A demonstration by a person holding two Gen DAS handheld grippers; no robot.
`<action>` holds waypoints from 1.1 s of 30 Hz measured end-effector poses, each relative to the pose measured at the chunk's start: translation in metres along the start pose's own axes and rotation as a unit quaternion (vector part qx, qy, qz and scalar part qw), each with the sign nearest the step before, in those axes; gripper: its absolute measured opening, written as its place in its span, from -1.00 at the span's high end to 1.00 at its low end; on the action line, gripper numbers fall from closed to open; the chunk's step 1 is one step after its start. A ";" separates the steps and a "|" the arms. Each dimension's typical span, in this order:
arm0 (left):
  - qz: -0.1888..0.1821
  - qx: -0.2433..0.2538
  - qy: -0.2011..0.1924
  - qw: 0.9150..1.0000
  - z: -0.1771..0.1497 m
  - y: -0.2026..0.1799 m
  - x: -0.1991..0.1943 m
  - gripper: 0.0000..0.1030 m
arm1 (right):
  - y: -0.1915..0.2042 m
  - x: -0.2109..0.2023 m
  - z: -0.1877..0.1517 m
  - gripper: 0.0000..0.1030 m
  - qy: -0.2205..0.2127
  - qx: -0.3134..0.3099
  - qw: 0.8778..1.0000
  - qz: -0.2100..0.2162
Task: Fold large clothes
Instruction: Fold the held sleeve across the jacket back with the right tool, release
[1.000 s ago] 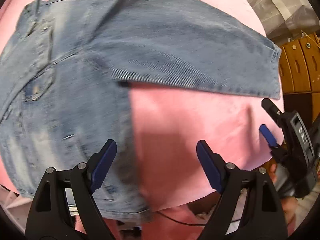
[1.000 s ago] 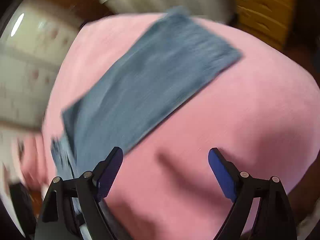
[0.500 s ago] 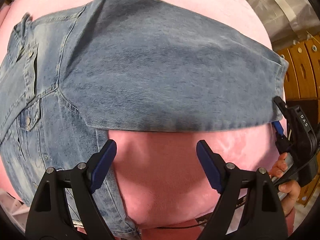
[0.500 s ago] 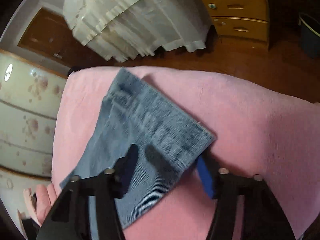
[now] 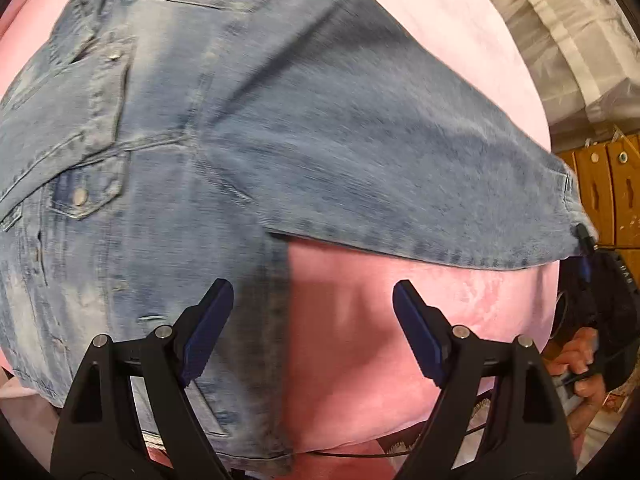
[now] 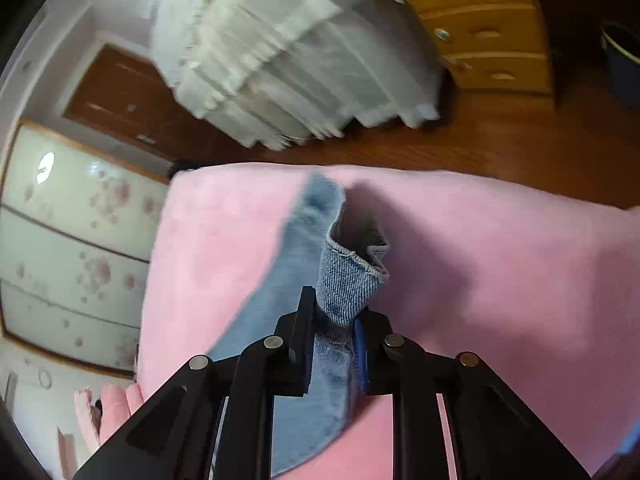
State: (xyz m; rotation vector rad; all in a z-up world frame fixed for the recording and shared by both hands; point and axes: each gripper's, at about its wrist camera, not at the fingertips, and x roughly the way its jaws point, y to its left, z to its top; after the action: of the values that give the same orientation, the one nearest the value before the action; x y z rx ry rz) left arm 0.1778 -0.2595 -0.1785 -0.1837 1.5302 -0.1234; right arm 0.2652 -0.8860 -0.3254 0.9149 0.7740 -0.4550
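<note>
On pink blanket (image 5: pixel 400 320): denim jacket (image 5: pixel 200 160) | R gripper (image 6: pixel 332 320) fingers just closed, clamped on cuff | L gripper (image 5: pixel 312 320) fingers apart, empty

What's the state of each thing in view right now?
denim jacket: spread flat on pink blanket, front buttoned.
sleeve cuff: bunched, lifted off the blanket.
right hand-held gripper: just been closing, shut on the cuff.
left hand-held gripper: open, empty, above the jacket's edge.

faded blue denim shirt (image 5: pixel 248 168) on pink cover (image 5: pixel 360 320), cabinet (image 6: pixel 72 264) seemingly floral
</note>
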 end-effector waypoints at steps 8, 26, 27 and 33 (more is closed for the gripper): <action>-0.034 -0.013 -0.055 0.998 0.000 0.101 -0.043 -0.55 | 0.147 -0.026 -0.063 0.75 -0.027 -0.115 0.991 0.062; 0.007 -0.040 -0.123 0.992 -0.025 0.363 -0.100 -0.55 | 0.434 0.046 -0.386 0.75 0.079 -0.341 0.932 0.090; 0.008 -0.045 -0.121 0.992 -0.026 0.371 -0.098 -0.55 | 0.439 0.062 -0.408 0.74 0.088 -0.347 0.931 0.068; 0.008 -0.063 -0.097 0.993 -0.031 0.414 -0.083 -0.55 | 0.441 0.131 -0.496 -0.25 0.182 -0.344 0.921 -0.033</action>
State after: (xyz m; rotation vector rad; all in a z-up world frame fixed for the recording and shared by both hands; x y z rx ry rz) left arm 0.1290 0.1608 -0.1787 -0.2746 1.3458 0.0043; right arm 0.4388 -0.2340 -0.3766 0.3066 1.2072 -0.0426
